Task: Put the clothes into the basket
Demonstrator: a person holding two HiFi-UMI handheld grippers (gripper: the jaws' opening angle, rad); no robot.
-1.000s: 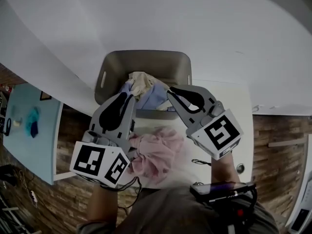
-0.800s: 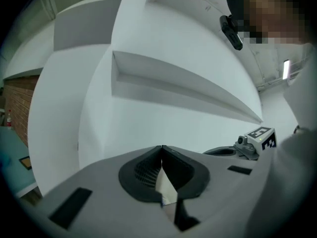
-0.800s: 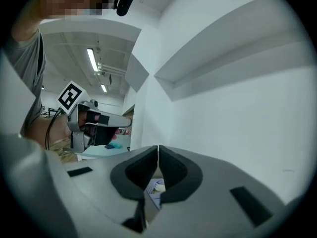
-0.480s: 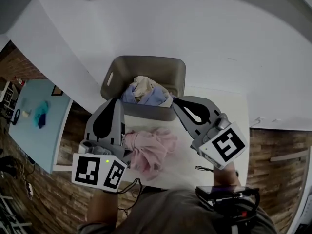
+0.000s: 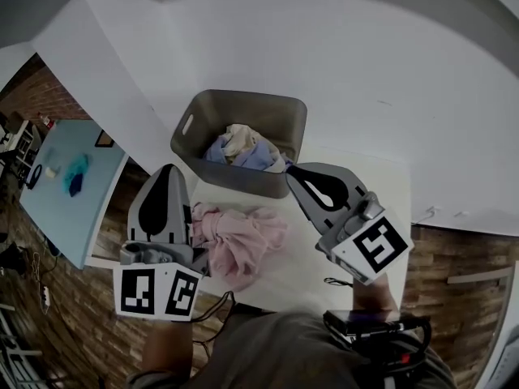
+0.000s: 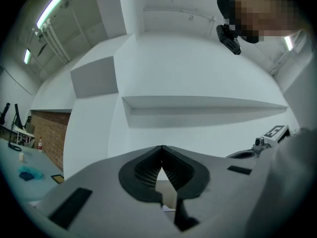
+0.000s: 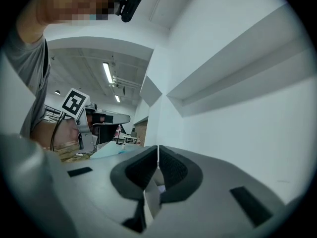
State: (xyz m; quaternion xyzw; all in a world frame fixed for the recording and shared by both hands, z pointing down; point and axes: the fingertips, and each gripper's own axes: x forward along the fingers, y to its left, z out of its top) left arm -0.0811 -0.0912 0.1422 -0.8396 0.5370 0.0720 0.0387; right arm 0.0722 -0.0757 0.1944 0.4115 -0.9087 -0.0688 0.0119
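Observation:
A grey plastic basket (image 5: 196, 128) stands at the far side of the white table (image 5: 365, 193), with a blue and cream heap of clothes (image 5: 242, 148) in it. A pink garment (image 5: 241, 237) lies bunched on the table in front of the basket. My left gripper (image 5: 168, 168) hovers just left of the pink garment, shut, with no cloth showing between its jaws (image 6: 161, 148). My right gripper (image 5: 289, 171) is raised by the basket's near right corner, also shut and empty (image 7: 158, 148). Both point at the white wall.
A light blue table (image 5: 61, 193) with small items stands to the left, over a brick-patterned floor. A white wall with a ledge (image 6: 198, 105) rises behind the basket. A thin black cable (image 5: 334, 282) lies near the table's front edge.
Both grippers have lifted and drawn back from the basket. The left one swung out to the left, off the pink garment, which now shows more fully on the table.

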